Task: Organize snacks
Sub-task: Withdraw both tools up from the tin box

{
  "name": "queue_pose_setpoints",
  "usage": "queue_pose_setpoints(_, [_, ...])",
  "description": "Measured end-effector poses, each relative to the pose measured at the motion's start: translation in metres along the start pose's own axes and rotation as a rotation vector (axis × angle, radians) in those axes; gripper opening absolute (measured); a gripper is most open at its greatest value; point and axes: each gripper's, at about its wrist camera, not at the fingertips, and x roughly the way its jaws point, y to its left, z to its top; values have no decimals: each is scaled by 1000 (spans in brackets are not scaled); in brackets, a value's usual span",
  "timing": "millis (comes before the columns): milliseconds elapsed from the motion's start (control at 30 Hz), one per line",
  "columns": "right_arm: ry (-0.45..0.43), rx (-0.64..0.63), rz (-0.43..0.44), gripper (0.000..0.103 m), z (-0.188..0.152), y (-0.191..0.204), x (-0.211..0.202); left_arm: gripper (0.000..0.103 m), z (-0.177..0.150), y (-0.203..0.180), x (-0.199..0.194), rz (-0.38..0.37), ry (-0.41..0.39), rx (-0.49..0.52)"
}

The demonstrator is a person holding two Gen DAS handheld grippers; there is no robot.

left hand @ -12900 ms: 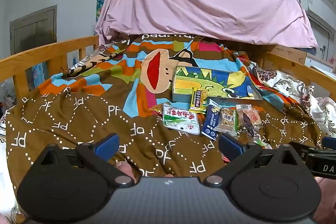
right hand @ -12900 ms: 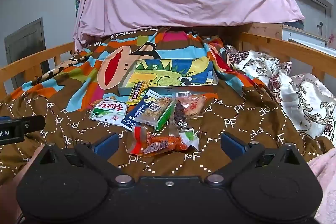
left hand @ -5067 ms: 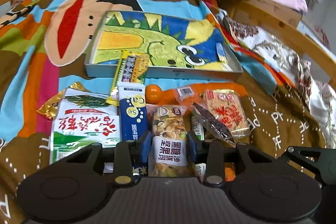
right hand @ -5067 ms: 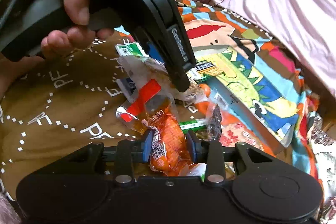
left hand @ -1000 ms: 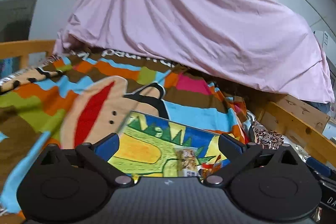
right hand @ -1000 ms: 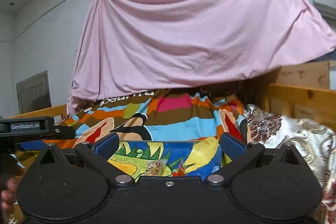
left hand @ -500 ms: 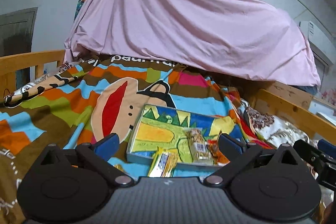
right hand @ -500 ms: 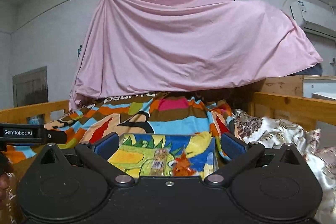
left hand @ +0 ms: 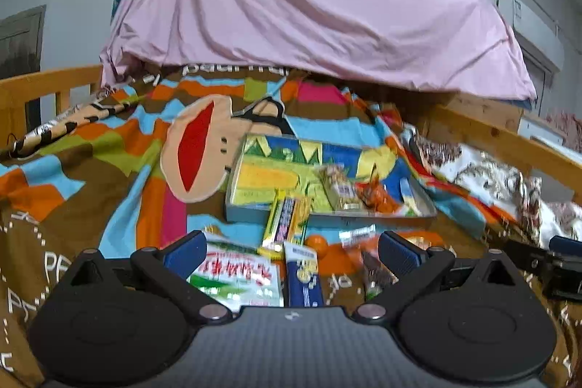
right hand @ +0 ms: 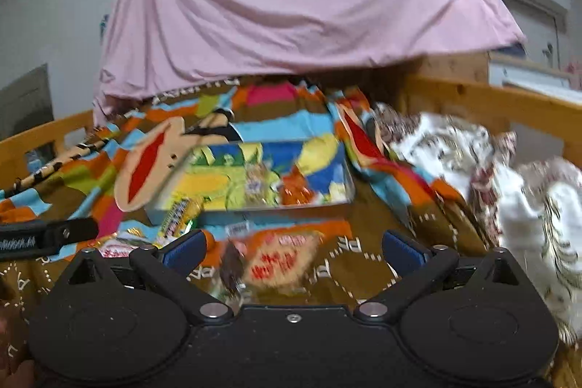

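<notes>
- Two snacks already in the tray point(left hand: 251, 211): a nut bar packet point(left hand: 340, 188) and an orange packet point(left hand: 378, 197), side by side toward its right half.
- Yellow striped bar point(left hand: 285, 217) propped over the tray's near rim, half in, half out.
- Still loose on the bed blanket point(left hand: 72, 191), just in front of the tray: green-and-white packet point(left hand: 236, 275), blue sachet point(left hand: 303, 275), small orange ball point(left hand: 315, 244), a dark slim packet point(right hand: 231, 264) and a red-lettered cracker packet point(right hand: 282, 259).
- Left claw point(left hand: 289, 248) spread wide, nothing between the pads, hovering over the green-and-white packet and blue sachet.
- Right claw point(right hand: 293, 248) likewise wide and empty, above the cracker packet and dark packet.
- Judged step: between placements, lining up fresh picks; task roughly a third done.
- Next move likely calls for lowering each claw onto one thin packet, pinching an edge without dragging neighbours or blanket folds.
- Blur in both views; finer labels unreadable.
</notes>
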Motion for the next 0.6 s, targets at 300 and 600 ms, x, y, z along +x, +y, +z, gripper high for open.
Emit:
queue_pose_setpoints(300, [138, 5, -34, 102, -8, -2, 22, 102, -20, 4, 8, -5, 108, 38])
queue_pose_setpoints(600, [198, -39, -13, 102, -11, 6, 32, 102, -25, 9, 14, 0, 160, 33])
